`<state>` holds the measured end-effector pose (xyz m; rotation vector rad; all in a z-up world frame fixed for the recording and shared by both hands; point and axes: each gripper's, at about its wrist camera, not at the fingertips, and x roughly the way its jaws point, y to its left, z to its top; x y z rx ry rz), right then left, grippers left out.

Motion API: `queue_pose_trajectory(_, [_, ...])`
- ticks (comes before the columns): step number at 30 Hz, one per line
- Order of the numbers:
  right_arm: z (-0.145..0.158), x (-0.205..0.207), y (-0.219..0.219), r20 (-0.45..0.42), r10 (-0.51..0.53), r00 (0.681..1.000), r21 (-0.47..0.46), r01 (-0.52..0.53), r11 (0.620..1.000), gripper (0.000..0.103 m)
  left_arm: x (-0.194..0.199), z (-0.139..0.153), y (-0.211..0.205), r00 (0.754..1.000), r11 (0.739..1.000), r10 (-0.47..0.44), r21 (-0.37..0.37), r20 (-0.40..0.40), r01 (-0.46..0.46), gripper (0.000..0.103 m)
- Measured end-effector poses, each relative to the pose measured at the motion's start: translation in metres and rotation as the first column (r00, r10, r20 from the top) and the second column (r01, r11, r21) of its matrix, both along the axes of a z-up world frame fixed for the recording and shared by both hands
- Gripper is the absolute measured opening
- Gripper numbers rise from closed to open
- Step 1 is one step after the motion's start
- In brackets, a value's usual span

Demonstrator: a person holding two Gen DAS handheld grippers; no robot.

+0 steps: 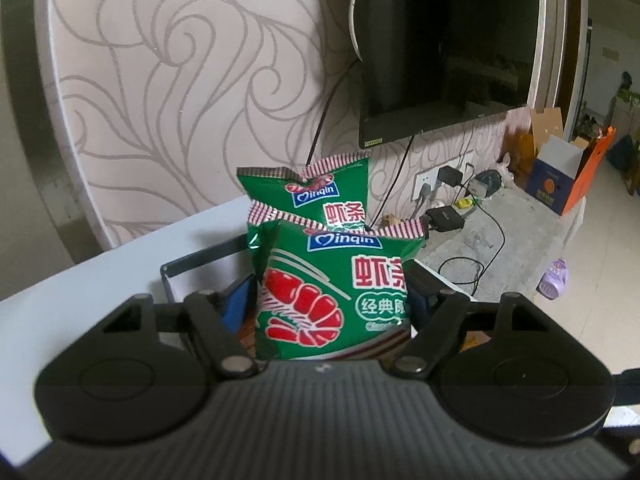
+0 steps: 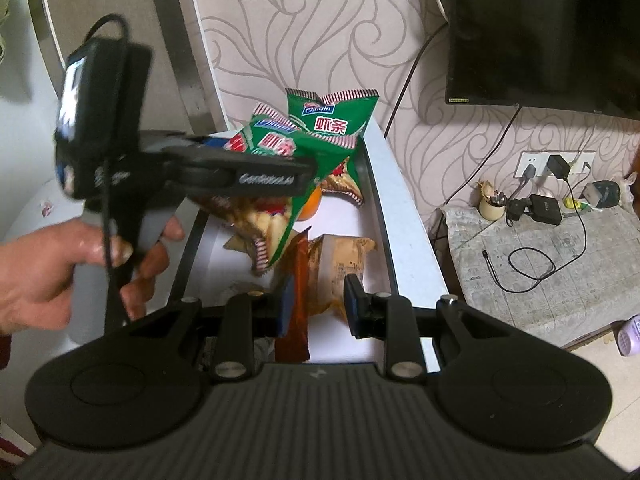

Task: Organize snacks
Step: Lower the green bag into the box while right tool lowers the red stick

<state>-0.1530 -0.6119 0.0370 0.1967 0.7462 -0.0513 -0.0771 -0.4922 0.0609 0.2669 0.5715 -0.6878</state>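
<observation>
My left gripper is shut on a green shrimp-stick bag and holds it above the black-rimmed white tray. The same gripper and bag show in the right wrist view, over the tray's far half. A second green bag stands at the tray's far end; it also shows in the right wrist view. My right gripper is open over the tray's near end, its jaws either side of a brown-orange snack packet and a tan packet.
The tray sits on a white table against swirl-patterned wallpaper. An orange and more packets lie in the tray. A black TV hangs at right. A low cabinet with chargers and cables stands to the right.
</observation>
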Motion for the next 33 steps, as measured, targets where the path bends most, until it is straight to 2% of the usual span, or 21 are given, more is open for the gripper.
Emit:
queue_pose_trajectory(4, [0.001,-0.003,-0.001,0.002,0.001,1.0,0.0,-0.001,1.0,0.031,-0.004,-0.003,0.001,1.0,1.0,0.013,0.016,-0.013,-0.013,0.083])
queue_pose_trajectory(12, [0.001,-0.001,0.001,0.009,0.015,1.0,0.001,-0.015,1.0,0.031,-0.014,0.004,0.013,0.999,0.999,0.042,-0.001,0.003,-0.042,0.083])
queue_pose_trajectory(18, [0.001,-0.001,0.003,0.013,0.042,0.999,-0.001,-0.042,0.999,0.031,-0.019,0.012,0.029,0.997,0.996,0.076,-0.055,-0.001,-0.076,0.083])
queue_pose_trajectory(24, [0.003,-0.004,0.002,0.017,0.056,0.998,-0.004,-0.056,0.998,0.031,-0.011,0.01,0.026,0.994,0.993,0.113,-0.034,0.016,-0.112,0.083])
queue_pose_trajectory(28, [0.003,-0.007,0.0,0.014,0.054,0.998,-0.005,-0.054,0.999,0.031,-0.008,0.009,0.02,0.993,0.994,0.106,-0.008,0.042,-0.105,0.083])
queue_pose_trajectory(33, [-0.001,-0.011,0.0,-0.001,0.062,0.998,-0.003,-0.062,0.998,0.031,-0.013,0.008,0.021,0.996,0.996,0.09,-0.008,0.018,-0.089,0.083])
